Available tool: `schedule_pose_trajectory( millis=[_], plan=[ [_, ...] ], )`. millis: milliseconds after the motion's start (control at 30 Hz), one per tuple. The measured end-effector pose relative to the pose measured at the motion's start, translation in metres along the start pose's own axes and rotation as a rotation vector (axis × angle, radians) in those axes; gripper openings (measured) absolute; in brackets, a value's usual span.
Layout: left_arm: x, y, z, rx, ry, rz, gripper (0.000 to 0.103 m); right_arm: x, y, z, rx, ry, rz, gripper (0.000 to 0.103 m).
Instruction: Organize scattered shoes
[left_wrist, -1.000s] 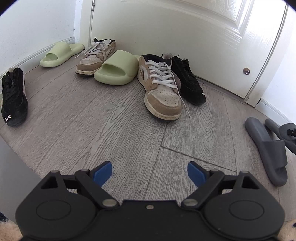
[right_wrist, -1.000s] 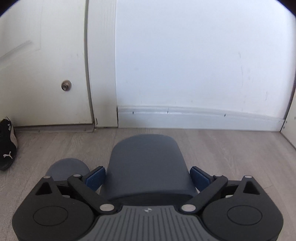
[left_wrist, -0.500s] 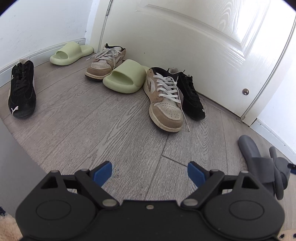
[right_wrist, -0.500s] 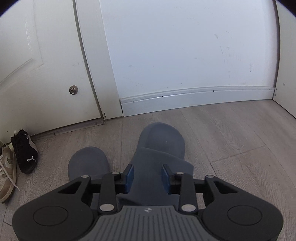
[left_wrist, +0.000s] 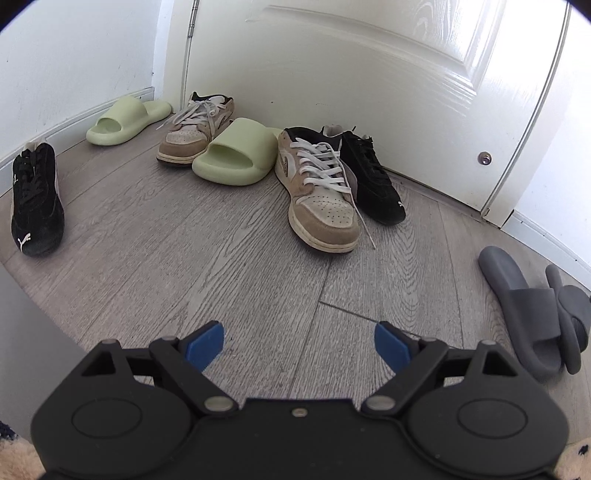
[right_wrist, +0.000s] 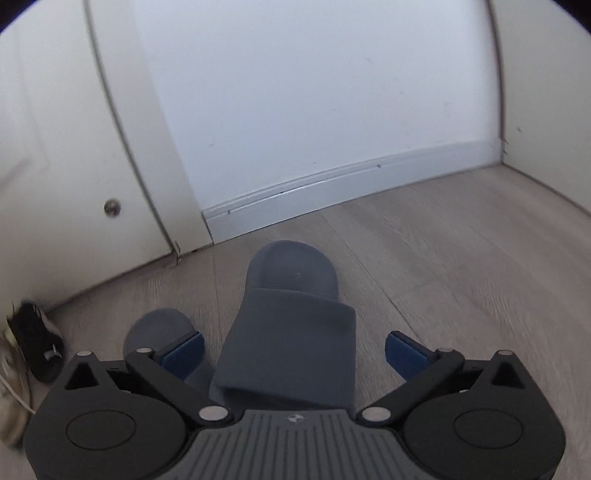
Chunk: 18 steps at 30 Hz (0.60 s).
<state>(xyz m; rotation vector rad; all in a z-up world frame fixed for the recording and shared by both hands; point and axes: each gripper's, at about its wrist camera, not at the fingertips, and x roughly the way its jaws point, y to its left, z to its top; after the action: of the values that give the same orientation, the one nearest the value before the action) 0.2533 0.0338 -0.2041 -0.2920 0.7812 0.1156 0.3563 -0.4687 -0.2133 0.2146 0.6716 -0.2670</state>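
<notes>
My right gripper (right_wrist: 293, 352) is open around a dark grey slide (right_wrist: 291, 321) that lies on the floor, toe pointing at the baseboard; the pads stand clear of its strap. Its partner grey slide (right_wrist: 159, 328) lies just left of it. In the left wrist view the same pair sits at the far right: one grey slide (left_wrist: 517, 299) flat, the other (left_wrist: 570, 317) leaning on edge against it. My left gripper (left_wrist: 298, 347) hangs open over bare floor. Ahead of it lie two tan sneakers (left_wrist: 321, 195) (left_wrist: 195, 133), two green slides (left_wrist: 236, 155) (left_wrist: 122, 122) and two black sneakers (left_wrist: 373, 177) (left_wrist: 35, 206).
A white door (left_wrist: 369, 74) with a floor stop (left_wrist: 484, 159) closes off the back. White walls and a baseboard (right_wrist: 332, 188) ring the grey wood floor (left_wrist: 184, 240). A grey panel edge (left_wrist: 22, 332) stands at the near left.
My right gripper shut on the grey slide half a second ago and has now opened again, with the slide left on the floor. The left gripper's view shifted back and right.
</notes>
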Motion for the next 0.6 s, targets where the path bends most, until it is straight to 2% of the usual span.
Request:
schedule_pose_trajectory(
  millis=[67, 133, 233, 433, 600],
  plan=[
    [0.002, 0.002, 0.0, -0.011, 0.006, 0.0, 0.089, 0.018, 0.002, 0.009, 0.003, 0.045, 0.001, 0.103],
    [0.002, 0.003, 0.0, -0.016, 0.009, -0.002, 0.089, 0.043, -0.006, 0.017, 0.087, 0.146, 0.069, 0.103],
    [0.004, 0.003, 0.0, -0.014, 0.015, -0.003, 0.089, 0.065, -0.015, 0.018, 0.17, 0.223, 0.12, 0.103],
    [0.007, -0.001, -0.001, 0.005, 0.027, -0.003, 0.089, 0.092, -0.022, 0.022, 0.215, 0.325, 0.178, 0.103],
    [0.009, -0.002, -0.001, 0.008, 0.035, -0.004, 0.089, 0.093, -0.024, 0.027, 0.207, 0.36, 0.196, 0.103]
  ],
)
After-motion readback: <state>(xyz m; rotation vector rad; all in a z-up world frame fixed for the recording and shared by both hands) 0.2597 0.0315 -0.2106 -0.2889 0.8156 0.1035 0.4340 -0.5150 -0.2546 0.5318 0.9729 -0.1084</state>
